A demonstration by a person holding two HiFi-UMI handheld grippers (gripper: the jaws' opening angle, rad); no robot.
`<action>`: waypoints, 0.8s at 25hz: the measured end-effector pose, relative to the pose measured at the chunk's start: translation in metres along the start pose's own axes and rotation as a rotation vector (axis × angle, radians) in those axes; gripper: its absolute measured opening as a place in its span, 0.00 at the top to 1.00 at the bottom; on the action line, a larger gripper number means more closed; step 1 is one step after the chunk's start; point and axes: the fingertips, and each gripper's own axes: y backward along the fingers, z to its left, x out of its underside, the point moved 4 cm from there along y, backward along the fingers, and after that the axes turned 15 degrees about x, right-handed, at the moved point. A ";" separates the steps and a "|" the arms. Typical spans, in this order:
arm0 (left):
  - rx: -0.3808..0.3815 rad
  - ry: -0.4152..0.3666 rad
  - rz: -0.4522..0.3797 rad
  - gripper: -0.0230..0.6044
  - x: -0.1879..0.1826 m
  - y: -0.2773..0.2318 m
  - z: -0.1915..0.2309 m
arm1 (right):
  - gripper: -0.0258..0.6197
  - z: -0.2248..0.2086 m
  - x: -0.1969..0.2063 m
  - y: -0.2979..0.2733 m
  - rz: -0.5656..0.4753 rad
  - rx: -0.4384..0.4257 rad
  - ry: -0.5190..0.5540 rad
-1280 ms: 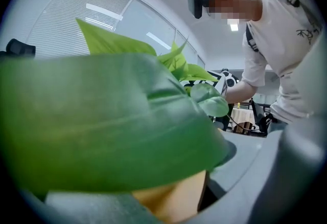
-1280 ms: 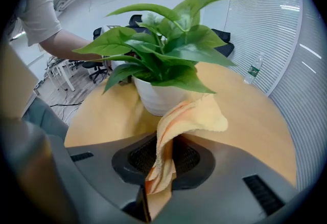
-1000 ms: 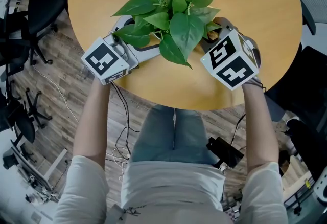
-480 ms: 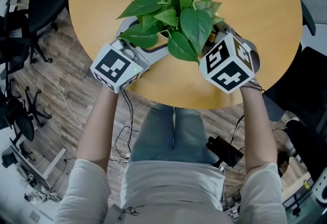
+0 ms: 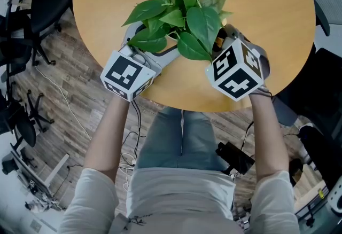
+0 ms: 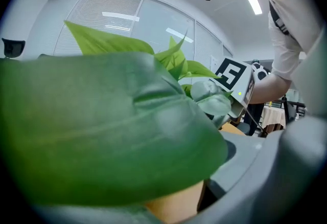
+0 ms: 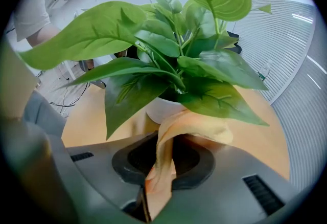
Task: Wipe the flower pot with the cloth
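Observation:
A leafy green plant [image 5: 184,14] stands near the front of a round wooden table [image 5: 267,3]. Its white flower pot [image 7: 161,108] shows only in the right gripper view, under the leaves. My left gripper [image 5: 152,40] reaches in from the left with its jaws wide on either side of the plant's base, gripping the pot. A big leaf [image 6: 102,131] fills the left gripper view. My right gripper [image 7: 150,192] is shut on a peach cloth [image 7: 194,126], which arches up against the pot's near side. In the head view, the right gripper [image 5: 224,40] sits close on the plant's right.
The table's front edge [image 5: 187,107] lies just below both grippers, with the person's legs behind it. Black office chairs [image 5: 26,24] and cables [image 5: 59,94] stand on the wood floor at left. A dark chair [image 5: 320,99] is at right.
My left gripper has swung right and turned, and the plant has shifted up and away with it. The right gripper has hardly moved and still pinches the cloth.

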 end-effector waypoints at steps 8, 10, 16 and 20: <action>-0.096 0.036 0.002 0.32 0.001 -0.003 -0.009 | 0.87 0.007 0.004 0.006 -0.007 -0.005 -0.001; -0.121 0.046 0.003 0.32 0.003 -0.006 -0.013 | 0.87 0.009 0.008 0.008 -0.010 -0.004 -0.002; -0.177 0.075 0.008 0.32 0.003 -0.007 -0.017 | 0.87 0.013 0.008 0.011 -0.015 -0.006 -0.002; -0.208 0.092 0.008 0.32 0.002 -0.006 -0.017 | 0.87 0.016 0.006 0.011 -0.016 -0.011 0.002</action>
